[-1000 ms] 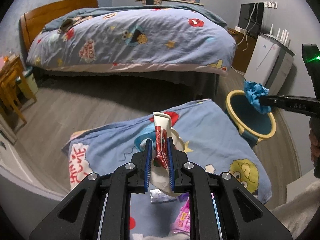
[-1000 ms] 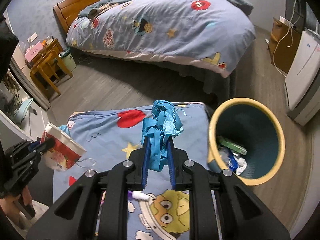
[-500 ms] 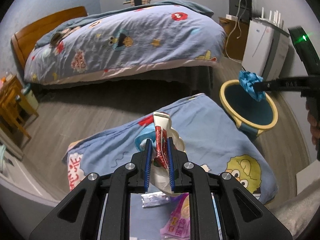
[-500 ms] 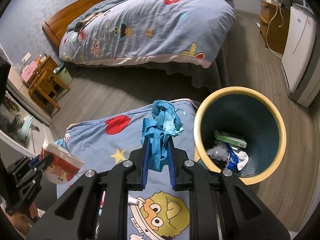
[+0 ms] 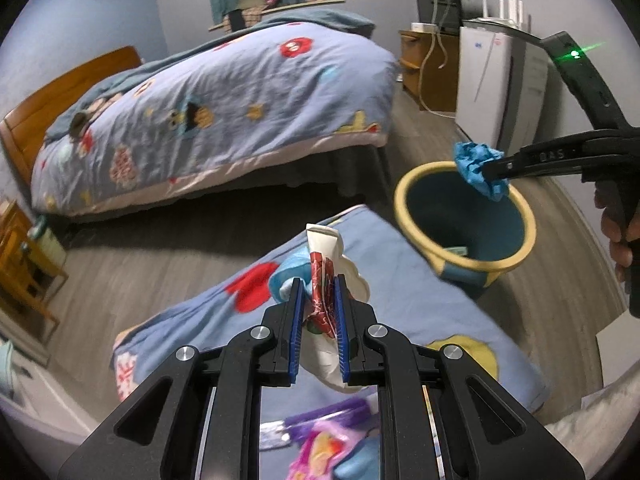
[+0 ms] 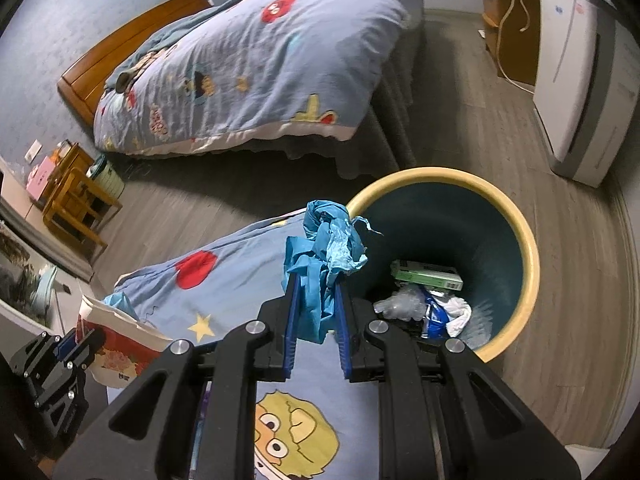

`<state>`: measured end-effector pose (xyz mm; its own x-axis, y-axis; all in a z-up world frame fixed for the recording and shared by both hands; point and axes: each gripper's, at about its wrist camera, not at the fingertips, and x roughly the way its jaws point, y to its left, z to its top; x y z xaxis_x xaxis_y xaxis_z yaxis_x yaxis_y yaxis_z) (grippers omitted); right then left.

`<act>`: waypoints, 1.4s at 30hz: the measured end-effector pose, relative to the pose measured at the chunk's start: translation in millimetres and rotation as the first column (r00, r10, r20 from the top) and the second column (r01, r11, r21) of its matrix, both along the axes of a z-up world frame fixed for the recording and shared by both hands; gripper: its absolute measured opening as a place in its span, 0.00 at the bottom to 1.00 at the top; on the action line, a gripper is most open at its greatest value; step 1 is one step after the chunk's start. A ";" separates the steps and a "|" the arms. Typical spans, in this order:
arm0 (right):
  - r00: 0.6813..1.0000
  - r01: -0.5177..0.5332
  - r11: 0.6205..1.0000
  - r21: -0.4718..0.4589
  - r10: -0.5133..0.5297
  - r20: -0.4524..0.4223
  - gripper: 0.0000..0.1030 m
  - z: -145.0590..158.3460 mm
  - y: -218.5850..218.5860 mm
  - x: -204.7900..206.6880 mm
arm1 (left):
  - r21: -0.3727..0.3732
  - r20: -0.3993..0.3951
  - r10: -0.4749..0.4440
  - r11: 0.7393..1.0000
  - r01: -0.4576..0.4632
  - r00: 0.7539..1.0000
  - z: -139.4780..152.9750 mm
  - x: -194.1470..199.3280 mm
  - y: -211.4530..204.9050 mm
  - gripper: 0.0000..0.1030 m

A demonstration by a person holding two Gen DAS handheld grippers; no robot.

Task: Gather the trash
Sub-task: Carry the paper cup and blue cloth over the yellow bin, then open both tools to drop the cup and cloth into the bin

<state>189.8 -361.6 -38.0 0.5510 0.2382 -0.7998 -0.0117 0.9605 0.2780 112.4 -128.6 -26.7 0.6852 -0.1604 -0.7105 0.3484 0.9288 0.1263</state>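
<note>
while clamped in the right gripper (image 6: 316,312), blue wad (image 6: 324,248) hangs beside bin (image 6: 524,248).

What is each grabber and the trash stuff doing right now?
left gripper: shut on the paper cup.
paper cup: squashed, held above the blanket.
right gripper: shut on the blue glove.
blue glove: crumpled, held at the bin's rim.
bin: upright, open, trash at the bottom.
</note>
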 end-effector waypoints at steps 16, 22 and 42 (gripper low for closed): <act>0.963 0.249 0.965 0.080 -0.238 -0.125 0.16 -49.3 -82.7 13.1 | -0.099 -0.128 -0.175 0.982 0.163 0.976 -24.9 43.9 -95.9 0.15; 0.946 0.294 0.953 0.071 -0.279 -0.165 0.16 -67.1 -97.0 17.7 | -0.123 -0.125 -0.202 0.975 0.187 0.971 -28.5 68.7 -120.7 0.15; 0.924 0.364 0.926 0.098 -0.346 -0.160 0.43 -76.9 -115.6 25.5 | -0.162 -0.062 -0.259 0.956 0.246 0.964 -32.0 101.3 -160.6 0.53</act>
<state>215.3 -477.2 -114.9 0.5044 0.1491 -0.8505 0.3706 0.8522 0.3693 213.7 -289.2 -58.7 0.5491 -0.4307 -0.7162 0.5771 0.8153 -0.0479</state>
